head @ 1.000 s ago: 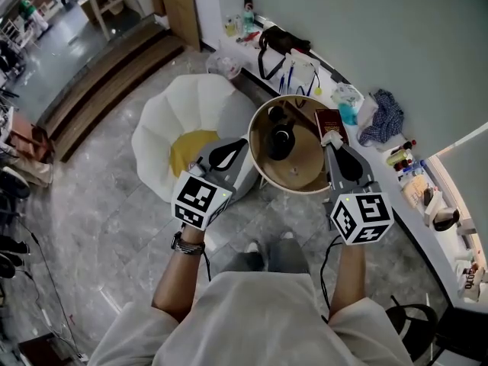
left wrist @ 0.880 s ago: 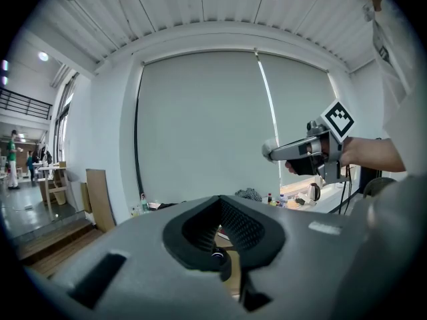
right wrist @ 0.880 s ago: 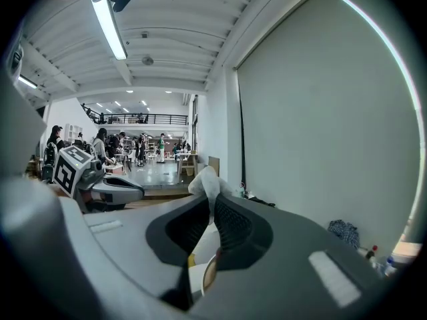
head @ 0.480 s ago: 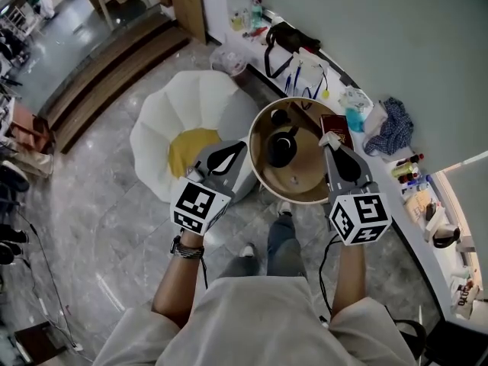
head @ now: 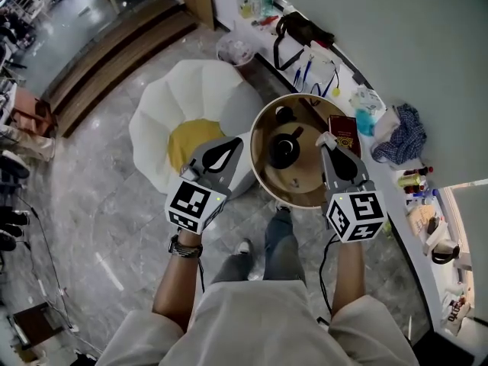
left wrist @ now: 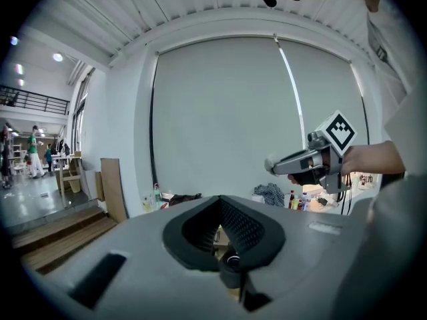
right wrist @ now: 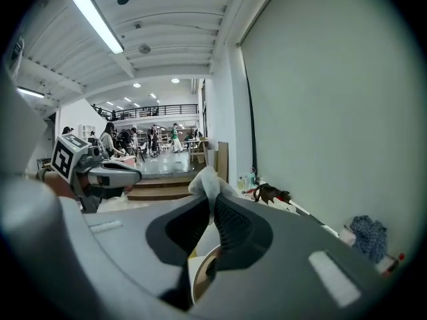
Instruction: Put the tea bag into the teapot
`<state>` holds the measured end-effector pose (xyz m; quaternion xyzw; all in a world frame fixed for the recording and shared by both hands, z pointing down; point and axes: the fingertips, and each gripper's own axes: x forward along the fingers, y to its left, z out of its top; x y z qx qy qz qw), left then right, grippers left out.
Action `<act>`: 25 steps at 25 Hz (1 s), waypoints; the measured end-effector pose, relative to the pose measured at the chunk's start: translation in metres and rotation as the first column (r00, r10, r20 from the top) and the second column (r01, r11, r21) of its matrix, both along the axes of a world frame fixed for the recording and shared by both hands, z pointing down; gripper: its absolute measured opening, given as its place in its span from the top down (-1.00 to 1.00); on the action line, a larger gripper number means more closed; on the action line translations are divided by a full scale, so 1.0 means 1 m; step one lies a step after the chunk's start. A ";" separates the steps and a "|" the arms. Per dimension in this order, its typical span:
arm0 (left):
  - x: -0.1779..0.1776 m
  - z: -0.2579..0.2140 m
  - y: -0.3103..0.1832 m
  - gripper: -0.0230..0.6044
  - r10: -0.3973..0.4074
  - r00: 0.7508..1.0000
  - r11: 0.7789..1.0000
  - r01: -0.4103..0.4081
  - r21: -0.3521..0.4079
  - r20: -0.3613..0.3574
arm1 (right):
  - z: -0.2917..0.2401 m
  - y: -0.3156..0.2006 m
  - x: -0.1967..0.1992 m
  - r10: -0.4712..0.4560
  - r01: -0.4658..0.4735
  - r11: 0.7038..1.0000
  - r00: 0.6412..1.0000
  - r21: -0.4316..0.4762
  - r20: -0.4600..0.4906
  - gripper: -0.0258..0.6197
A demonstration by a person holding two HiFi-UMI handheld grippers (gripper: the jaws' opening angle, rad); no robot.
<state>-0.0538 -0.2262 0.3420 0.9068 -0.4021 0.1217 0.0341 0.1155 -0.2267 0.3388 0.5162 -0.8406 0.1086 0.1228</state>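
A black teapot (head: 284, 149) stands on a round wooden table (head: 305, 193), with a small dark lid or cup (head: 284, 114) just behind it. In the head view my right gripper (head: 331, 146) hovers over the table's right side, to the right of the teapot. It is shut on a white tea bag (head: 325, 137), which pokes out past the jaw tips (right wrist: 203, 181). My left gripper (head: 241, 140) hangs off the table's left edge, jaws together with nothing between them (left wrist: 219, 202). Each gripper shows in the other's view: the right gripper (left wrist: 293, 169) and the left gripper (right wrist: 100, 172).
A red booklet (head: 345, 128) lies on the table's right edge. A white petal-shaped seat with a yellow cushion (head: 187, 139) stands to the left. A curved counter along the wall holds a black bag (head: 301, 29), a blue cloth (head: 404, 132) and bottles. The person's legs are below the table.
The person has stepped forward, so the table and teapot sit a little differently in view. Both grippers keep their pose, and the right one still holds the tea bag.
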 end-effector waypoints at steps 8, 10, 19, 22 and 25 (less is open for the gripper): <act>0.016 0.036 -0.028 0.91 -0.031 1.000 0.998 0.031 -0.054 0.003 | 0.045 -0.034 0.006 -0.050 0.050 0.997 0.999 -0.053 0.001 0.83; 0.021 0.046 -0.034 0.91 -0.030 1.000 0.998 0.031 -0.063 0.007 | 0.056 -0.042 0.008 -0.055 0.056 0.996 0.998 -0.067 0.014 0.83; 0.024 0.087 -0.049 0.91 -0.077 0.997 0.990 0.076 -0.120 0.000 | 0.122 -0.072 0.011 -0.075 0.078 0.985 0.997 -0.154 0.024 0.83; 0.019 0.100 -0.053 0.91 -0.094 0.996 0.985 0.094 -0.143 0.005 | 0.140 -0.081 0.004 -0.093 0.095 0.980 0.995 -0.176 0.018 0.83; 0.016 0.111 -0.056 0.91 -0.105 0.994 0.981 0.105 -0.164 0.010 | 0.159 -0.087 -0.003 -0.116 0.115 0.973 0.993 -0.202 0.007 0.83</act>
